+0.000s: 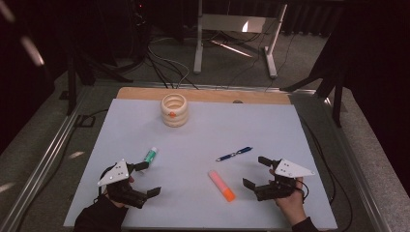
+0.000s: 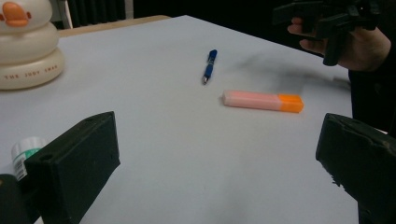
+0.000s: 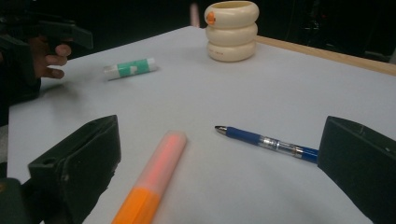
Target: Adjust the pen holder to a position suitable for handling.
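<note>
Both grippers are released and empty: left gripper (image 1: 143, 179) has the green glue stick (image 1: 151, 154) just ahead, right gripper (image 1: 257, 172) stands between orange highlighter (image 1: 221, 185) and blue pen (image 1: 234, 154). Likely approach stage; next, close on one item on the desk (image 1: 203, 130).

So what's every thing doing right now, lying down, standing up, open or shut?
Left gripper: open, holding nothing.
Right gripper: open, holding nothing.
Highlighter: lying flat, cap on.
Pen: lying flat.
Green tube: lying flat, capped.
Cup: standing upright, open on top.
</note>
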